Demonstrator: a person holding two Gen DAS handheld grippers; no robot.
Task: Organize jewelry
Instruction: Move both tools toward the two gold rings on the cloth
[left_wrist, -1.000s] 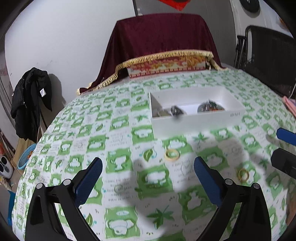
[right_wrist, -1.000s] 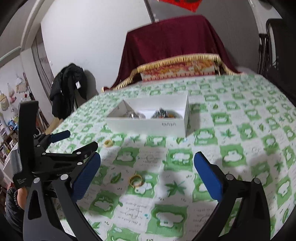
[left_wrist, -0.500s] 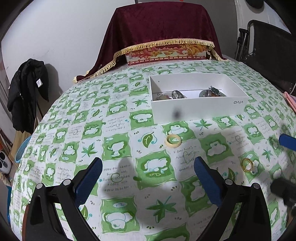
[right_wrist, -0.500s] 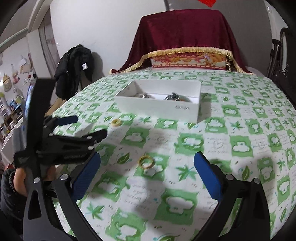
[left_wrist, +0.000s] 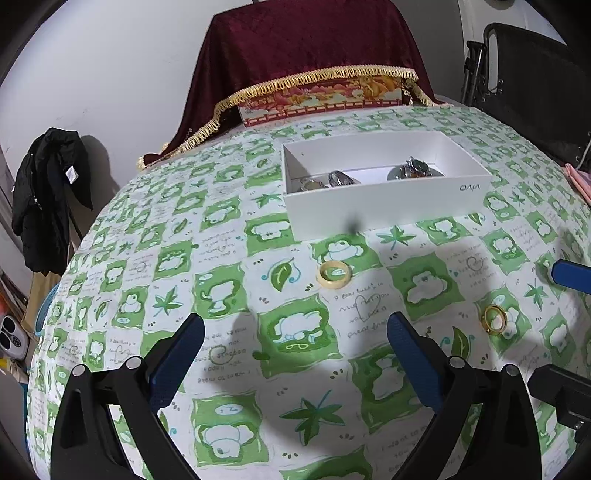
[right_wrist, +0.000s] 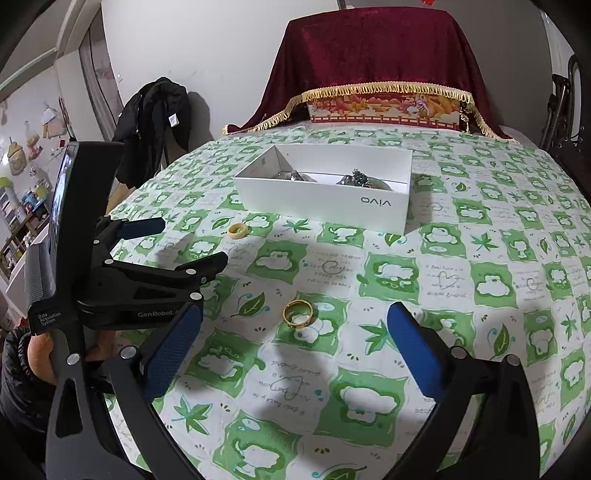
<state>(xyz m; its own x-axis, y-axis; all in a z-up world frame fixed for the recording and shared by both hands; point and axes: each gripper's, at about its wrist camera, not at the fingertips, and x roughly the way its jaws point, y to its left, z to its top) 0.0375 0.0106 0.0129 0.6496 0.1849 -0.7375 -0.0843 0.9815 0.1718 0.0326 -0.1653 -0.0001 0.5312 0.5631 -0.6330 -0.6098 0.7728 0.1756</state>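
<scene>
Both grippers spread wide, holding nothing: left gripper (left_wrist: 295, 354) above the tablecloth (left_wrist: 229, 258), right gripper (right_wrist: 295, 343) likewise, with the gold ring (right_wrist: 297, 313) lying on the cloth between and just ahead of its fingers. Cream ring (left_wrist: 334, 272) lies flat on the cloth just in front of the white box (left_wrist: 384, 205). Box holds a few silvery pieces, detail too small to tell.

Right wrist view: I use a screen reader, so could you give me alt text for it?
Open right tongs hover over a gold ring on a green-patterned tablecloth. Beyond sit a cream ring and a white box holding jewelry; the open left tongs are at the left.
</scene>
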